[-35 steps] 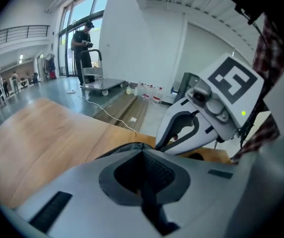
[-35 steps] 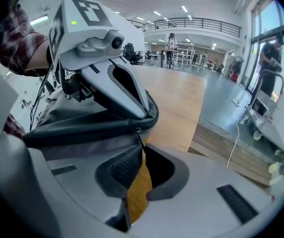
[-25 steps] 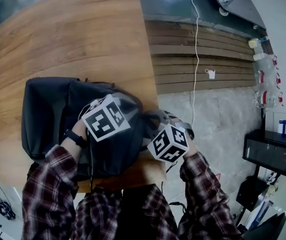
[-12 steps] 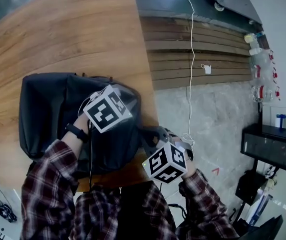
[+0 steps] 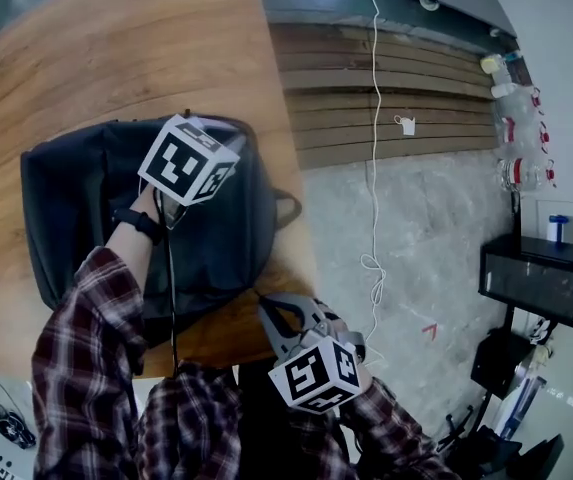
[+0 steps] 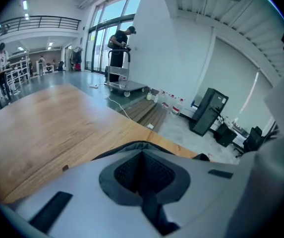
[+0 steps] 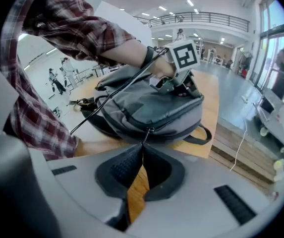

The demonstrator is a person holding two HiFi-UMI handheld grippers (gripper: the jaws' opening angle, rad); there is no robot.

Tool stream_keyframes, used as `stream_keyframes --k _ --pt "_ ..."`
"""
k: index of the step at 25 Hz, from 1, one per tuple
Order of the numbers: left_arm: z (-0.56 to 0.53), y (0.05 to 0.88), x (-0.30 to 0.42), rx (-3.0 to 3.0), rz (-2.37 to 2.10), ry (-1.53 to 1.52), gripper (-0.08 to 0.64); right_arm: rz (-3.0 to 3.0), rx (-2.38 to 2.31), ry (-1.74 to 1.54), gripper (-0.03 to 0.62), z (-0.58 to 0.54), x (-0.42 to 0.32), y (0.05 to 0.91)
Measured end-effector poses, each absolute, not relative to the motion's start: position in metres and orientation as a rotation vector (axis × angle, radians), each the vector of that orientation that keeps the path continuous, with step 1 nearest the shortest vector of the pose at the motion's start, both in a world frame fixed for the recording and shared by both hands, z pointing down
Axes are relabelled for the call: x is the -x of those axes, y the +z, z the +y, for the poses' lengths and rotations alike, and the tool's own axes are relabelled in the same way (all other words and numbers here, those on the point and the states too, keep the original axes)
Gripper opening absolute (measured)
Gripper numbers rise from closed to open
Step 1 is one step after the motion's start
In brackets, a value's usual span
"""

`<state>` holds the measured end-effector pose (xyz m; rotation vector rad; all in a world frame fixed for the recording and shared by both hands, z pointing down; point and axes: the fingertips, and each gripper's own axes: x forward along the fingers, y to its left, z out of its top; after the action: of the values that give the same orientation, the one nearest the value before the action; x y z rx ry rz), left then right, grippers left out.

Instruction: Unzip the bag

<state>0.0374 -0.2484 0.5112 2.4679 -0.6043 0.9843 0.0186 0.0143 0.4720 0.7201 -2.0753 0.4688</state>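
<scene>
Right now the bag (image 5: 96,218) is lying flat on the wooden table (image 5: 116,58), taking up the near part of the top, with one loop handle sticking out past the table's right edge. In the right gripper view its zipper track (image 7: 127,120) is running crosswise along the bag's side wall, curving from the left round toward the handle. The slider (image 7: 150,129) is sitting at the nearest point of that curve.

From the slider, the zipper pull (image 7: 145,137) is coming straight back toward the right gripper (image 7: 142,148). Its jaws are pinching together on the end of that thin pull. So the bag is lying dead ahead of this gripper, while the track's long axis is lying almost square to the line of the pull.

That angle is what the next move is depending on, I judge: the hand is needing to sweep sideways along the curve, not tug straight away. Which stretch is already parted, I cannot tell.

The left gripper (image 6: 142,155) is resting on the bag's top, farther from the slider, with its jaws pressed together. Whether fabric is caught in them is not showing.
</scene>
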Motion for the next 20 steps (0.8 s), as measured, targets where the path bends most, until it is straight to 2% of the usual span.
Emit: stream_keyframes --k 6,10,15,20 --pt "-0.272 0.510 0.017 -2.380 -0.892 0.910 0.006 -2.060 -0.855 0.397 0.012 -0.020 -0.033 0.486" --pt "-0.242 0.492 0.050 -2.413 -0.915 0.925 0.005 -2.048 -0.881 0.366 0.012 -0.034 -0.041 0.498" --pt "-0.145 0.457 0.008 -2.596 -0.491 0.941 0.006 -2.038 -0.926 0.332 0.012 -0.057 -0.051 0.497" --pt "-0.110 0.473 -0.029 -2.641 -0.304 1.094 0.005 -2.026 -0.968 0.323 0.012 -0.076 -0.055 0.493"
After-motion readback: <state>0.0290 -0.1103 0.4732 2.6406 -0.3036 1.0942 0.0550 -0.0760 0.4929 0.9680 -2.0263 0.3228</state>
